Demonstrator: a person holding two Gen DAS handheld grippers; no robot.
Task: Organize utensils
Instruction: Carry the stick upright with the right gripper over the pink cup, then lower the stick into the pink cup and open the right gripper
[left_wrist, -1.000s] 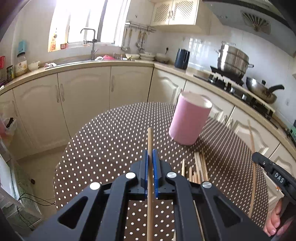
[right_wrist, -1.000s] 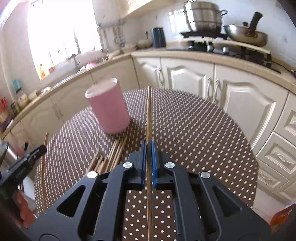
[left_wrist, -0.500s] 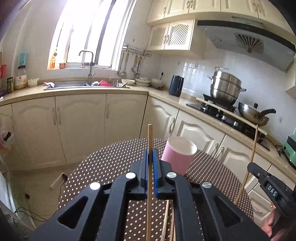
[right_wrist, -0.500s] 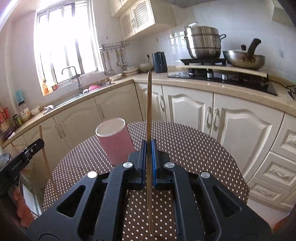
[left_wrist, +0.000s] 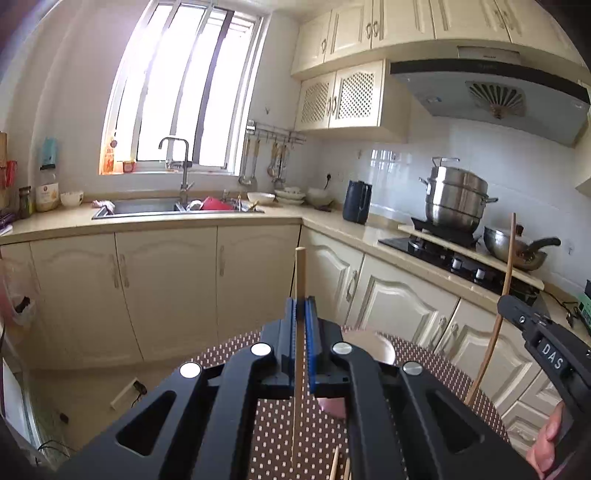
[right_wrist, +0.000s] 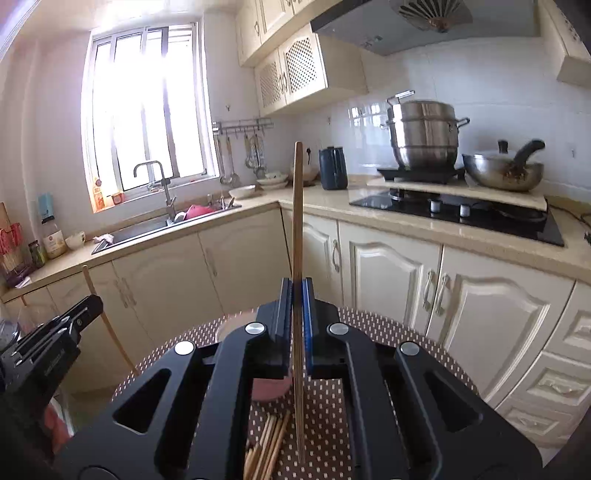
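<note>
My left gripper (left_wrist: 303, 302) is shut on a pale wooden chopstick (left_wrist: 300, 273) that stands upright between its blue pads. My right gripper (right_wrist: 297, 283) is shut on a darker, longer chopstick (right_wrist: 297, 206), also upright. Both are raised above the brown polka-dot table (left_wrist: 439, 369). The pink cup (right_wrist: 269, 391) sits on the table, mostly hidden behind the gripper bodies; its rim (left_wrist: 373, 345) shows in the left wrist view. Several loose chopsticks (right_wrist: 271, 441) lie on the table near the cup. Each view shows the other gripper at its edge: the right gripper (left_wrist: 543, 350) and the left gripper (right_wrist: 51, 343).
Cream kitchen cabinets (right_wrist: 399, 266) curve around behind the table. The counter holds a sink (left_wrist: 147, 206), a dark kettle (left_wrist: 356, 202), and a hob with a steel pot (left_wrist: 456, 199) and a wok (right_wrist: 504, 171). A hand (left_wrist: 546, 443) holds the right gripper.
Both grippers have risen and tilted upward with their chopsticks still held. The table and pink cup have dropped low in both views, the cup now mostly behind the gripper bodies.
</note>
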